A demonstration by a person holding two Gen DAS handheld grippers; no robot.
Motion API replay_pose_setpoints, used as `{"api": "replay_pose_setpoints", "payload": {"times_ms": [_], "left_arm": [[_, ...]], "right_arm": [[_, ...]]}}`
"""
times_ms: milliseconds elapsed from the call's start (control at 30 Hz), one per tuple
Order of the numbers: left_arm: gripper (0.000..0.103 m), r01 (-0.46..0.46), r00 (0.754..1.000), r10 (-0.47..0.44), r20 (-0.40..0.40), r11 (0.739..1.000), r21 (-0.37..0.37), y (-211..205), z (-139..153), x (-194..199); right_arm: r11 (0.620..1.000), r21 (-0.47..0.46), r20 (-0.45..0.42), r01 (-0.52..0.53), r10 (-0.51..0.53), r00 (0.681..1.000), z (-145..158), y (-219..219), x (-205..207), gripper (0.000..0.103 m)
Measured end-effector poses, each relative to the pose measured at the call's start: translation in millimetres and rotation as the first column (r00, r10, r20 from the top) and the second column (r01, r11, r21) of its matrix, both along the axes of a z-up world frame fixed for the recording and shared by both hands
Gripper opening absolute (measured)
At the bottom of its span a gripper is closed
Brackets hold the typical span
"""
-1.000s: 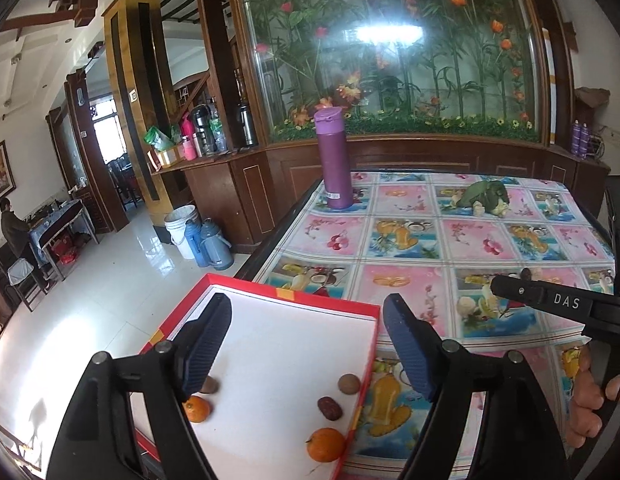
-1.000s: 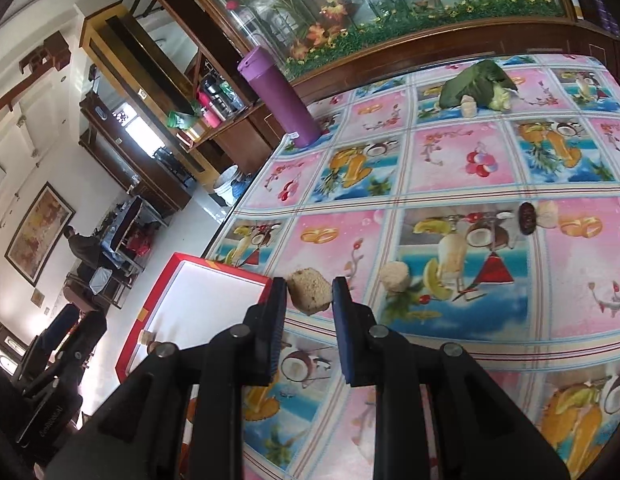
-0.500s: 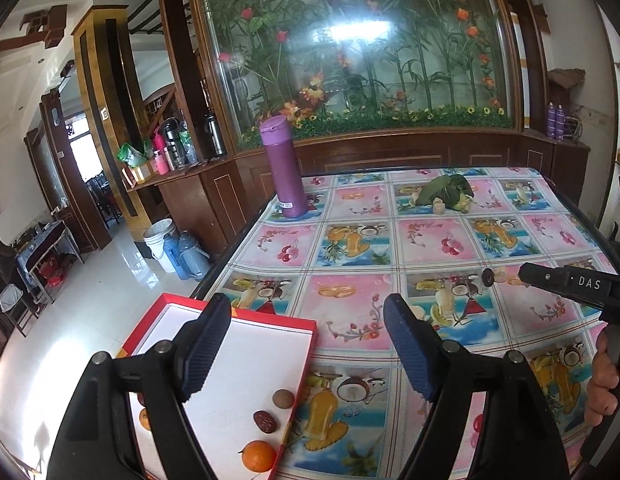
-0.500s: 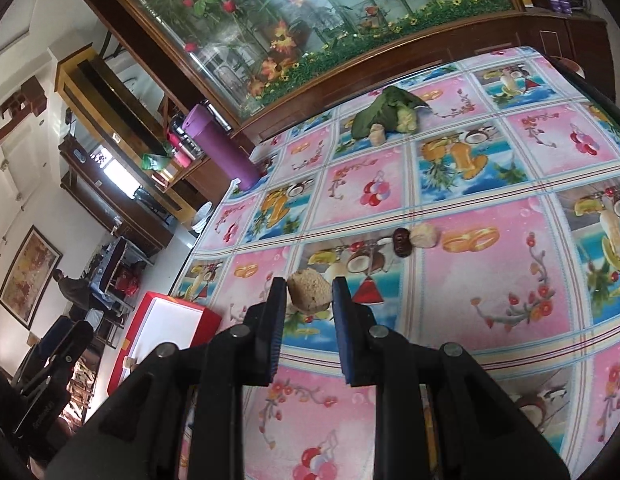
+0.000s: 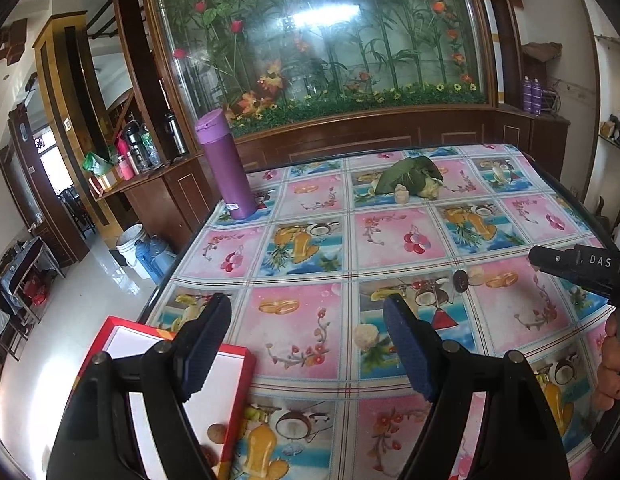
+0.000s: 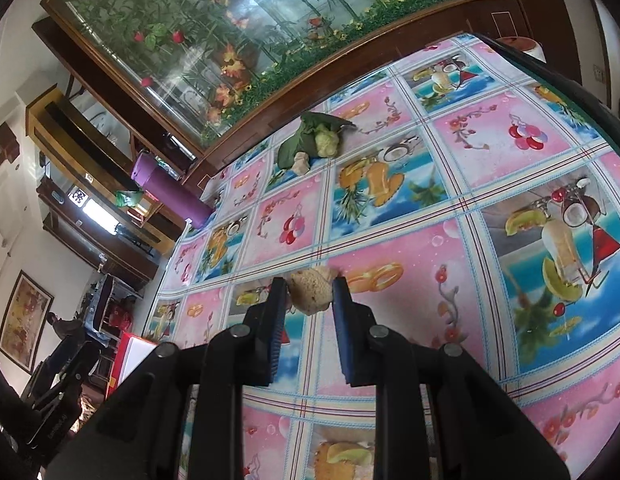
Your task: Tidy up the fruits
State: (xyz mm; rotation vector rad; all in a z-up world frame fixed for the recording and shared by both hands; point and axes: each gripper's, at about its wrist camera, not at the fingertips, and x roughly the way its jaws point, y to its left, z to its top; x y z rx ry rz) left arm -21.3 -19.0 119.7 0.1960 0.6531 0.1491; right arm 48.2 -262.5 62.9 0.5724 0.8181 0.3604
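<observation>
- Right gripper (image 6: 308,294) clamped on tan lump (image 6: 310,290); carry level toward red tray (image 5: 235,396)
- Left gripper (image 5: 305,354) jaws apart, empty, beside tray; keep clear of drop

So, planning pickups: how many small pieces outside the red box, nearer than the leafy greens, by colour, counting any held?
Pale lumps: 2
Dark brown date: 1
Tan lump in right gripper: 1
Total: 4

Pink-and-blue fruit-print tablecloth (image 5: 301,332), purple flask (image 5: 225,172), red-rimmed white tray (image 5: 245,364)
</observation>
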Motion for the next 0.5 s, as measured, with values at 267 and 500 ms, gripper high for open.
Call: {"api": "replay_pose_setpoints", "payload": {"times_ms": [267, 500], "left_arm": [[0.078, 0.075, 0.992, -0.077, -0.098, 0.997, -0.028, -15.6, -32.7, 43.1], [0.078, 0.088, 0.988, -0.091, -0.124, 0.996, -0.030, -13.7, -43.8, 44.6]], "right_arm": [[1.000, -0.004, -0.056, -0.018, 0.018, 0.998, -19.9, 5.0, 23.0, 0.025], [0.996, -0.057, -0.082, -0.069, 0.064, 0.995, -29.0, 36.0, 42.6, 0.025]]}}
